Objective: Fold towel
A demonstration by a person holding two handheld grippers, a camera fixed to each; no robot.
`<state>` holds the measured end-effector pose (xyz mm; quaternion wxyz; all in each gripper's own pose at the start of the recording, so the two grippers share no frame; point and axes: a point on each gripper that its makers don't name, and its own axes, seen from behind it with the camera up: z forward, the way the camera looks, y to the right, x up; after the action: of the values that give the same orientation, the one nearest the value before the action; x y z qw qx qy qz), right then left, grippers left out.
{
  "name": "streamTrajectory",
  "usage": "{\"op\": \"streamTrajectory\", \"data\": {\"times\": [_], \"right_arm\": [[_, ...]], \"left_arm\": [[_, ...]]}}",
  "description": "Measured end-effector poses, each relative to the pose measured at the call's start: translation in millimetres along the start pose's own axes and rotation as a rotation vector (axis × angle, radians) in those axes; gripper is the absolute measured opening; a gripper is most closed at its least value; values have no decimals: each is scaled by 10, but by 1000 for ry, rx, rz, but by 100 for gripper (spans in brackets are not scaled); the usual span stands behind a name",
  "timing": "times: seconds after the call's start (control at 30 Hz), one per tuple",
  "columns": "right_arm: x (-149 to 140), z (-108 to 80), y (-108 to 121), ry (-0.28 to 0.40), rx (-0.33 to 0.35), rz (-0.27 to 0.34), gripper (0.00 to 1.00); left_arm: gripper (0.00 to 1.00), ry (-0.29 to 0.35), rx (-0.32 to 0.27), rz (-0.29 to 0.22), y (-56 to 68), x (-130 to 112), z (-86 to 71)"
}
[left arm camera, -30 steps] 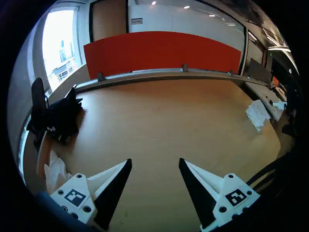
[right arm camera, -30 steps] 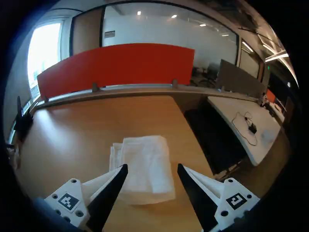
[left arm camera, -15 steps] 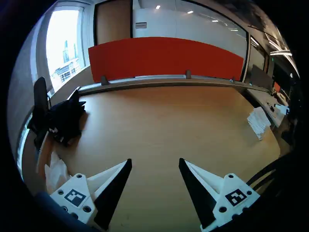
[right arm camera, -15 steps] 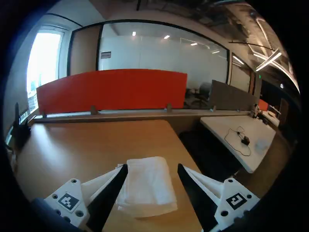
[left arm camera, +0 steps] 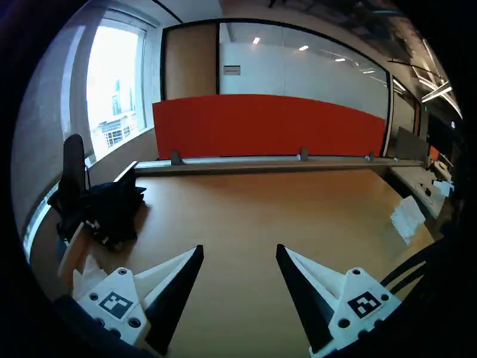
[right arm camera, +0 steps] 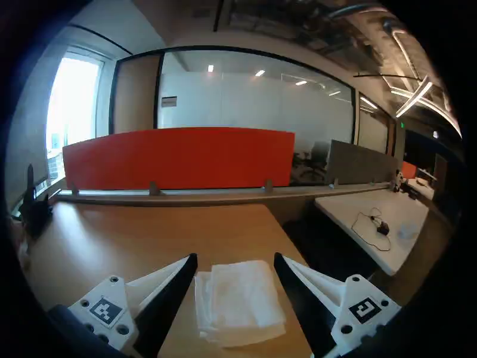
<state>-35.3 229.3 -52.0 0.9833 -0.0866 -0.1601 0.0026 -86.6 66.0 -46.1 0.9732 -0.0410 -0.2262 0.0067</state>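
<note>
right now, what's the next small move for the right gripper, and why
Probably draw the right gripper straight back, jaws open, leaving the towel alone. It already lies folded in flat layers near the edge of the table, neither finger appears to touch it, and the left gripper is open over bare wood, so little seems left to fold.

Two tools: one left tool [left arm camera: 239, 247] and one right tool [right arm camera: 234, 255]. One folded white towel [right arm camera: 241, 301], its layers stacked, on the one wooden bench [right arm camera: 119, 238]. One white bench [right arm camera: 352, 238] to the right, carrying one dark cable [right arm camera: 372, 222]. One red divider [left arm camera: 268, 125] along the far edge. One black heap [left arm camera: 107, 209] and one black chair back [left arm camera: 73, 164] at the far left.
</note>
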Motion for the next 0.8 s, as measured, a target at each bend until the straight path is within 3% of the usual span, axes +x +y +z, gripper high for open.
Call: {"op": "streamTrajectory", "data": {"times": [0.4, 0.8], "right_arm": [[186, -31, -102, 55, 4, 5, 100], [464, -54, -421, 107, 49, 2, 100]], "left_arm": [[90, 256, 60, -60, -197, 764, -15], [90, 320, 74, -51, -304, 1041, -22]]}}
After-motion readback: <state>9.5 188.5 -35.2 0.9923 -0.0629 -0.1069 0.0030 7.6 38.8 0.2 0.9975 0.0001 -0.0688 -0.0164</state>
